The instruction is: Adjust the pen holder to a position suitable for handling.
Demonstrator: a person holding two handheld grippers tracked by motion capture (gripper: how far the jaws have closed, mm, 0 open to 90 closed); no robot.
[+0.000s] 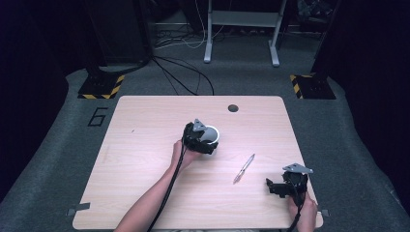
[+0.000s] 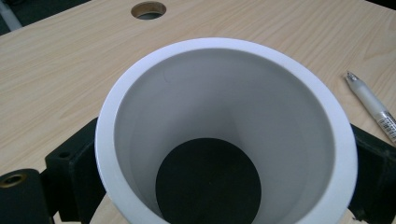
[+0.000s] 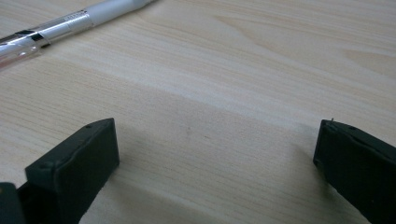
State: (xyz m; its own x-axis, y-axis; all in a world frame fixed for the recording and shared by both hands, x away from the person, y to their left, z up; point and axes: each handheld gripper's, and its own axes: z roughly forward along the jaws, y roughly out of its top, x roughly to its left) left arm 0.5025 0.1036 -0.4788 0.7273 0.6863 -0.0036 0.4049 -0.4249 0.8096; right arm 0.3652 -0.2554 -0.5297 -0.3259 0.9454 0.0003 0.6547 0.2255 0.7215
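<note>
White round plastic cup (image 2: 224,116) wedged between my left gripper's (image 1: 207,140) jaws, clamped on it, my right gripper (image 3: 215,163) spread wide over bare wood, clear slim pen (image 3: 70,23) lying just beyond

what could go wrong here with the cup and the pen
The left tool has its jaws on either side of the white cup; squeezing off-centre might tip it. The pen lies loose on the table, beyond the open right tool, and could roll when nudged.
</note>
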